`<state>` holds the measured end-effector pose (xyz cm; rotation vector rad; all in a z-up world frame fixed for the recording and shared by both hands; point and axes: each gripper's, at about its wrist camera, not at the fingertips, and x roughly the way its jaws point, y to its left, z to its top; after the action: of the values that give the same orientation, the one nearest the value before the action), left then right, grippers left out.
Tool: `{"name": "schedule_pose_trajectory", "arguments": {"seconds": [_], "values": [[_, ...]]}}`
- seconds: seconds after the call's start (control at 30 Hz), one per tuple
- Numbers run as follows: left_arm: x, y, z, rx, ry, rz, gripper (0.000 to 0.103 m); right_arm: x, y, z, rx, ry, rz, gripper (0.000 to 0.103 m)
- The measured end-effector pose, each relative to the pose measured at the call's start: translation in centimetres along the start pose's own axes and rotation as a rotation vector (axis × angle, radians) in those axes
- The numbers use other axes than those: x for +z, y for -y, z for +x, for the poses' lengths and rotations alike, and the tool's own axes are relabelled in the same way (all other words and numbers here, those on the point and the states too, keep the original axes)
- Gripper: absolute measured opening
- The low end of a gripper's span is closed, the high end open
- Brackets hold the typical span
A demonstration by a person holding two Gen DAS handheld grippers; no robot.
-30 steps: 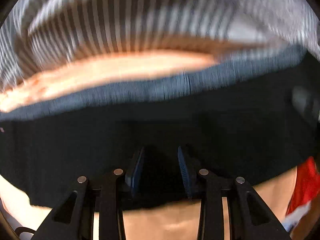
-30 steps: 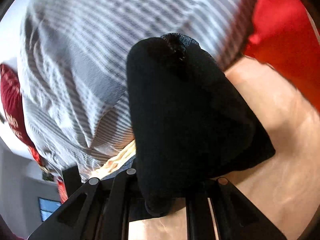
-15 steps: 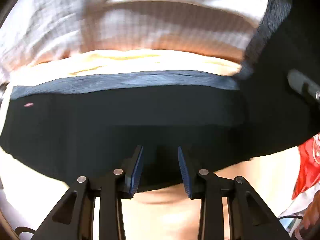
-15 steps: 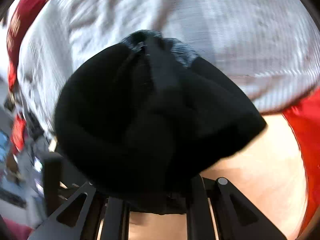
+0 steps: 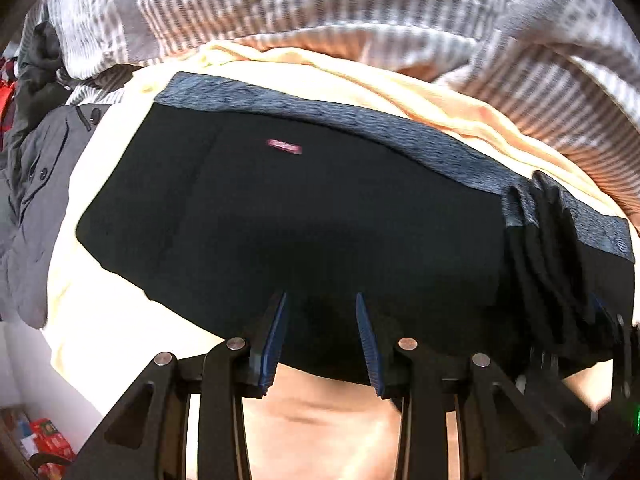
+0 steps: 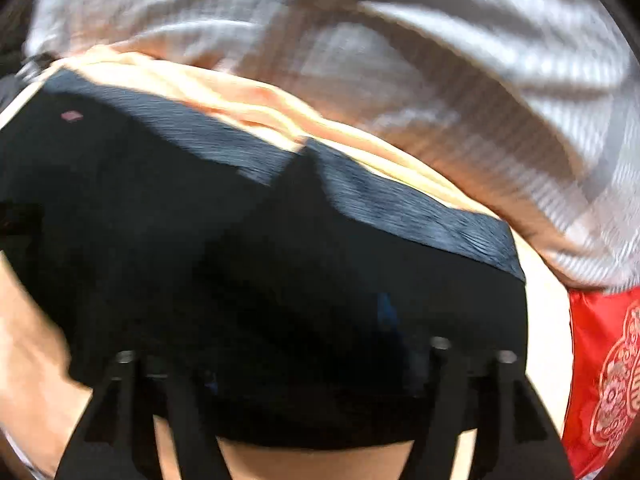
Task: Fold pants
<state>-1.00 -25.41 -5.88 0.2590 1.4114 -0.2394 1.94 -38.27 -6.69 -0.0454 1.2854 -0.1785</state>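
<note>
On the pale sheet (image 5: 120, 344) the black pants (image 5: 320, 216) lie spread below both claws, the left claw (image 5: 320, 336) part-open with cloth between its blue pads, the right claw (image 6: 296, 360) just opening, its grip too blurred to tell.

Black pants (image 5: 320, 216) with blue-grey waistband (image 5: 360, 120), grey-white striped bedding (image 5: 360, 4), red patterned cloth (image 6: 604, 364).

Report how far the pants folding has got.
Done: the black pants lie doubled over on the bed, grey waistband along the far edge. In hand: the right gripper has just been opening over the fabric; the left gripper sits at the near edge. Left: probably another fold.
</note>
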Motion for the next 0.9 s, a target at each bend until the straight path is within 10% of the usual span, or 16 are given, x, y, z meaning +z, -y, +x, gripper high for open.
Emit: {"name": "schedule_pose_trajectory", "arguments": {"seconds": [0.17,0.3,0.4,0.47,0.57,0.9], "values": [[0.6,-1.0,-1.0,-0.054,-0.003,0.021,0.037,-3.5,-0.6,-5.7,0.211,0.065,-0.018,0.072],[1.2,1.6,-2.0,-0.152,0.001,0.079,0.037,-5.5,5.8,-7.1,0.274,0.041,0.203,0.069],[1.0,6.0,-3.7,-0.231,0.014,0.129,0.037,-6.4,12.6,-5.2,0.329,-0.024,0.432,0.023],[1.3,9.6,-4.4,-0.266,0.029,0.169,0.037,-6.7,16.5,-3.3,0.345,-0.063,0.571,0.016],[1.8,13.5,-3.7,-0.311,-0.005,0.217,0.064,-6.1,19.5,-0.7,0.37,-0.075,0.672,0.015],[0.4,12.7,-1.2,-0.394,-0.092,0.167,0.064,-10.6,17.8,-0.7,0.529,-0.111,0.768,0.016]]}}
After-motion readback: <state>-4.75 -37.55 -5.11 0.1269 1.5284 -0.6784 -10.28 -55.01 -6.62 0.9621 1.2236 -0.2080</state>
